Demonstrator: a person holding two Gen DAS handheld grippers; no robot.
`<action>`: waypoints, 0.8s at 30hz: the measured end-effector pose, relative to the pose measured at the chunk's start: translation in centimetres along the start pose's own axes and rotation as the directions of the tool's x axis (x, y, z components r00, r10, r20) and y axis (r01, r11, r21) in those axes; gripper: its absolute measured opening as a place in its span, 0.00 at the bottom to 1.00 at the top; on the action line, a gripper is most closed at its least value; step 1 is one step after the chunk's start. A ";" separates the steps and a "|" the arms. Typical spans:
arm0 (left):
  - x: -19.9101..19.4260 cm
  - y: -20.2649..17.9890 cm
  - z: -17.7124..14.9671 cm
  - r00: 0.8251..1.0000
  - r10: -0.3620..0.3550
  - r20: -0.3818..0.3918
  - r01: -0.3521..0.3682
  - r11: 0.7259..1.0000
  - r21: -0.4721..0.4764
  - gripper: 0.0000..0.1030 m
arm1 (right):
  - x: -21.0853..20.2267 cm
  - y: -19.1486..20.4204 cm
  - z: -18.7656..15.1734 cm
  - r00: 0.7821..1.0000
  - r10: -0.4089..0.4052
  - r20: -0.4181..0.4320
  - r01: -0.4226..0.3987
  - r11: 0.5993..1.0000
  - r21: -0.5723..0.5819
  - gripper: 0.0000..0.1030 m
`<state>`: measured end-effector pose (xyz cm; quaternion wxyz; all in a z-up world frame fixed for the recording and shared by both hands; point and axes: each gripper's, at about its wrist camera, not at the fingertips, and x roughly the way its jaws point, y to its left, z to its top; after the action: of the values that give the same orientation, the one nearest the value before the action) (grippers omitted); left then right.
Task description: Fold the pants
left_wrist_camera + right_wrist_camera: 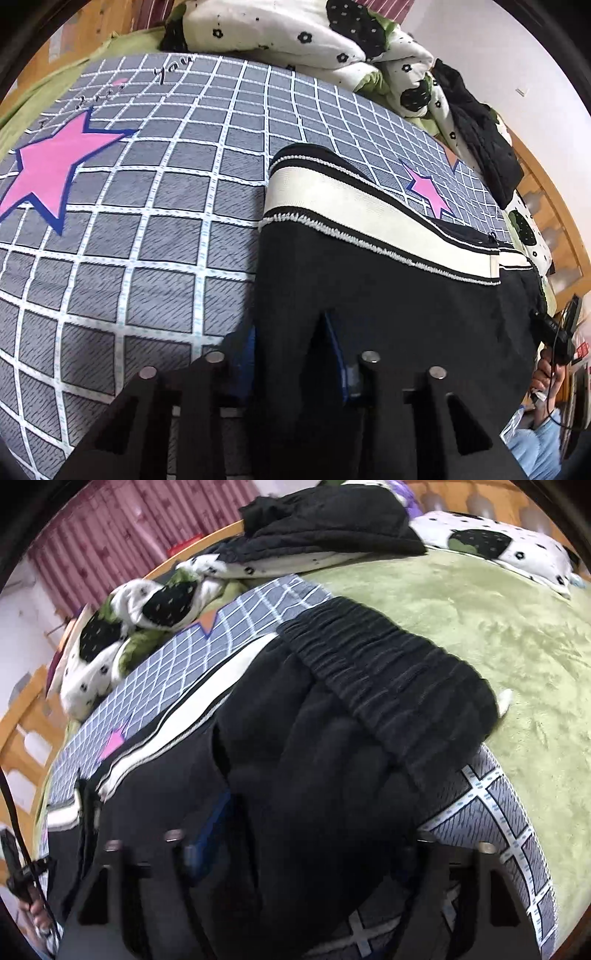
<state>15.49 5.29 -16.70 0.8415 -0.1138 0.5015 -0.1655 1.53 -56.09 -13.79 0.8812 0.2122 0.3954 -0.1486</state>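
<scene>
My left gripper (291, 354) pinches the black fleece pants (388, 295) on the grey checked blanket (147, 221); my right gripper (295, 849) clasps their bunched cloth.

The grey checked blanket (147, 206) bears handwritten black script above its big pink star (48, 173); only the word "You" (173, 68) reads clearly, the words left of it too blurred.

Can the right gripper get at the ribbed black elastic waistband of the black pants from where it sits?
Probably yes. The right gripper already has black pants fabric between its fingers, and the ribbed black elastic waistband lies just ahead on top, uncovered, nothing across it.
</scene>
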 end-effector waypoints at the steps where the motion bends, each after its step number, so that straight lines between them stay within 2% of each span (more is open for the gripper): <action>1: 0.0 -0.3 0.0 1.000 -0.005 0.004 0.005 1.000 0.012 0.11 | -0.1 0.1 0.2 1.000 -0.012 0.008 0.012 1.000 -0.003 0.34; 2: -0.8 -1.1 0.1 0.999 0.005 0.034 -0.006 0.999 0.031 0.10 | -0.4 0.1 0.2 1.000 0.002 0.020 -0.001 1.000 -0.007 0.25; 4: -2.0 -2.1 0.3 0.997 0.009 0.070 -0.013 0.999 0.052 0.09 | -2.2 0.7 0.4 0.996 0.019 0.085 -0.019 1.000 -0.009 0.19; 5: -3.1 -2.6 0.6 0.995 -0.012 0.100 0.006 0.999 0.053 0.09 | -3.3 1.7 0.6 0.993 0.019 0.113 -0.015 0.999 -0.030 0.17; 8: -5.3 -3.2 1.7 0.988 -0.069 0.140 0.065 0.997 0.029 0.09 | -6.0 5.2 1.5 0.983 -0.010 0.181 0.033 0.992 -0.122 0.16; 12: -8.8 -3.9 3.5 0.970 -0.149 0.193 0.148 0.989 0.021 0.09 | -10.4 10.3 3.5 0.969 0.008 0.247 0.049 0.974 -0.222 0.15; 16: -13.4 -3.7 4.7 0.948 -0.157 0.278 0.150 0.988 0.045 0.09 | -14.0 15.3 4.7 0.952 0.040 0.302 0.054 0.953 -0.298 0.14; 19: -17.2 -1.4 5.5 0.937 -0.129 0.324 0.125 0.992 0.035 0.09 | -16.7 18.9 4.7 0.934 0.103 0.342 0.022 0.939 -0.343 0.14; 22: -19.4 1.5 5.6 0.938 -0.037 0.346 0.029 0.999 0.029 0.09 | -18.0 21.5 4.2 0.918 0.186 0.351 -0.049 0.929 -0.366 0.14; 24: -19.4 3.6 4.9 0.935 0.031 0.352 -0.041 0.999 0.020 0.09 | -17.3 22.6 3.7 0.917 0.220 0.334 -0.084 0.922 -0.378 0.14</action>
<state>11.85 16.34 -0.04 0.9220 -0.1210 0.3425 -0.1340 2.47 -36.68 7.33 0.9724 0.0480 0.2245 -0.0417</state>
